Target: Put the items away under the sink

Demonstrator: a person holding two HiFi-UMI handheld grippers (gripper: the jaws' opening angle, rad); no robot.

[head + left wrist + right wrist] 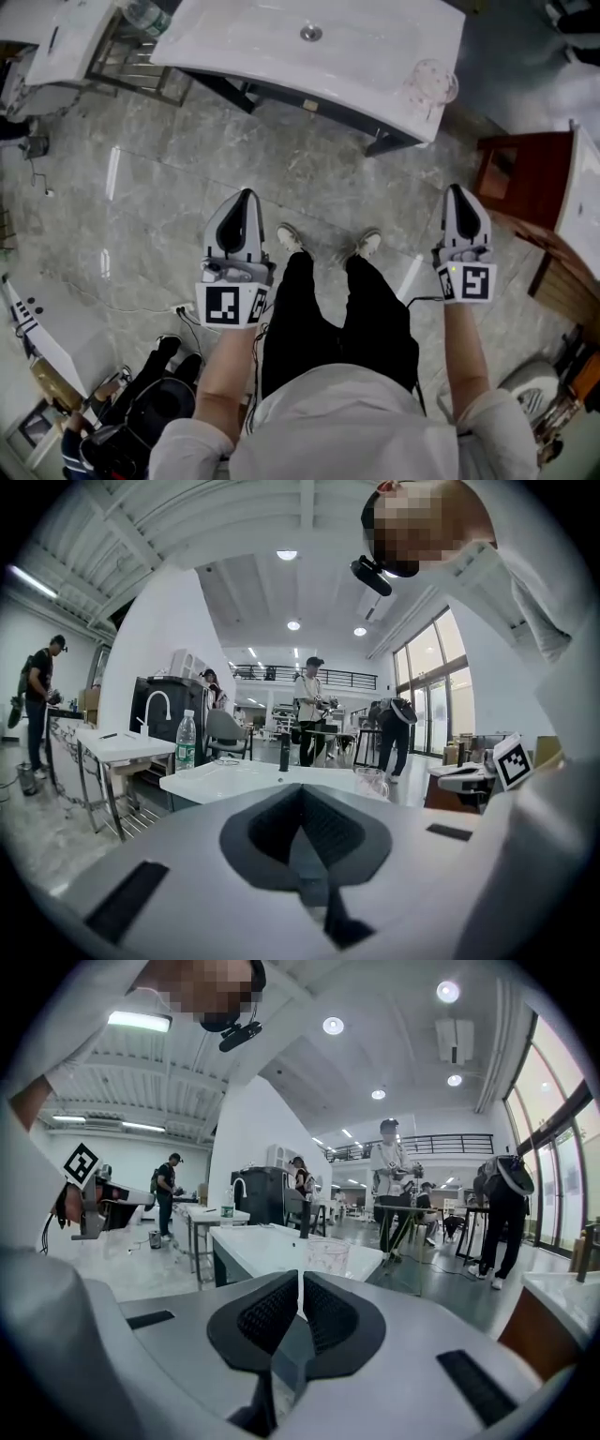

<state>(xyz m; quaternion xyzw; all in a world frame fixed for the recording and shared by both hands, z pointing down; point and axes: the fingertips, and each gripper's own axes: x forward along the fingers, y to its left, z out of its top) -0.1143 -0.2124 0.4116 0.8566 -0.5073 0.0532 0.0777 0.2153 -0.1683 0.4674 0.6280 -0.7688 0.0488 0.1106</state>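
Both tools are clenched and empty: the left hand-held gripper point(246, 195) shows its dark pads pressed together in its own view, and the right hand-held gripper point(457, 188) shows only a hairline slit between its pads, with nothing in it; both point roughly level toward the white sink tabletop point(375, 56), which lies well ahead across bare floor.

The likeliest first item is the clear cup point(431, 82), standing upright on the near right corner of that tabletop, just beside the edge; a water bottle point(145, 16) stands at the far left, on a separate rack, and may be another.

The step in hand looks like the approach, so nothing is put away yet; the right side is the natural one for the cup; spread the jaws before reaching it, not at it; come in level and take the cup at mid-height, across its wall; press gently, since thin clear plastic probably flexes and slips; avoid nudging it off the near edge.

The dark frame point(225, 89) under the basin is visible, but whether it has a shelf or door cannot be told; check that before lowering.
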